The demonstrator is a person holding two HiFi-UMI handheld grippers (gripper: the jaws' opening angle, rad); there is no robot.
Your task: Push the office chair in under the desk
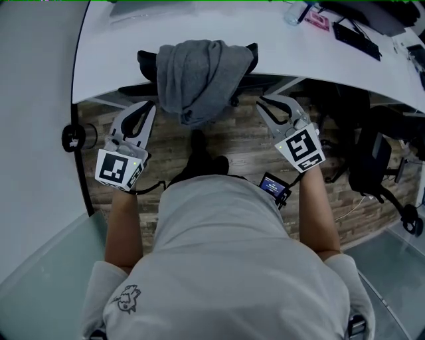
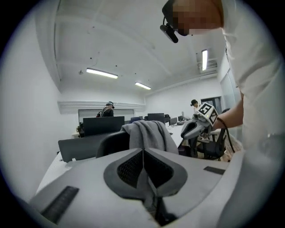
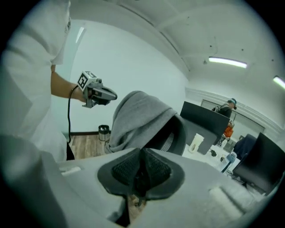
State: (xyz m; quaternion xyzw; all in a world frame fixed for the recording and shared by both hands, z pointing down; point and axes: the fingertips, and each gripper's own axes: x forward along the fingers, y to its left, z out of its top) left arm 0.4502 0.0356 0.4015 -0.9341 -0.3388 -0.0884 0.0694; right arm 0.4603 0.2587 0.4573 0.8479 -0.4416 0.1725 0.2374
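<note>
left gripper (image 1: 149,105) and right gripper (image 1: 261,101) clenched, empty, flanking office chair (image 1: 147,63); i'd set closed tips on its back, push evenly under desk (image 1: 106,60).

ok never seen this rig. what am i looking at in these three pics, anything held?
No robot: a person holds a two-jaw gripper in each hand. The head view looks down from their head; the other two cameras ride on the grippers, looking along the jaws. The left gripper and right gripper both have jaws together on nothing, clear of the office chair. The chair, grey hoodie over its back, sits pushed in at the white desk, which carries a keyboard and a bottle.
</note>
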